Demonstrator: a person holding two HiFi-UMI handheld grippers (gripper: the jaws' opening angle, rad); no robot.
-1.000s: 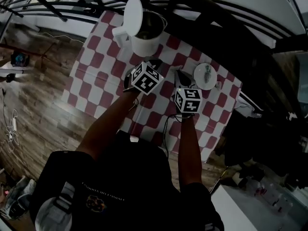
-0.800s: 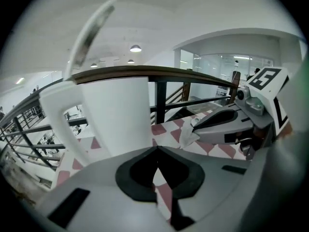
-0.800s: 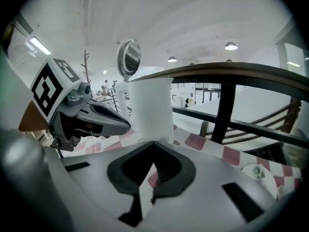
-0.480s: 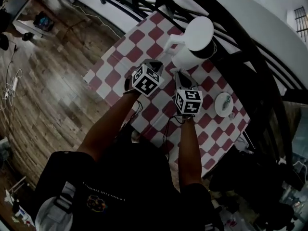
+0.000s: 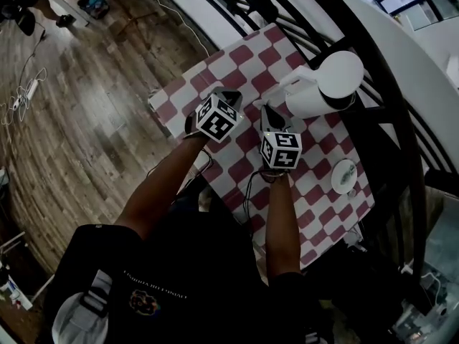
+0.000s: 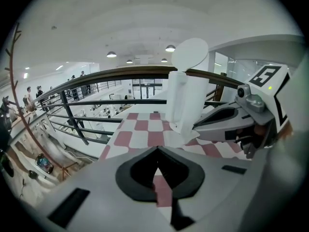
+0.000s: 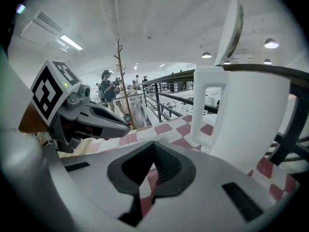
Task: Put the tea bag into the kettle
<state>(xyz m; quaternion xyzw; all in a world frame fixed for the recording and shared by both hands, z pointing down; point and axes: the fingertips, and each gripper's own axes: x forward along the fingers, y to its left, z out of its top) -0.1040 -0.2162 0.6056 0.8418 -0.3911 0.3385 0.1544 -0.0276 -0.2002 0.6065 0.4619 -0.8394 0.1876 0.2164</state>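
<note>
On the red-and-white chequered table [image 5: 247, 59], head view: white, smooth-walled kettle [image 5: 308, 100], upright, round lid [image 5: 341, 74] tipped up, handle twd my tools. Tea bag [image 5: 346, 172]: prob. the small dark mark on the white round saucer [image 5: 336, 180], too small to be sure. Saucer lies right of my right gripper [image 7: 153, 148] and nearer my side than the kettle, well apart from both. Right hand is nearer, so I judge it should fetch. Left gripper [image 6: 156, 151] and right gripper: jaws pressed together, nothing betw. them.
</note>
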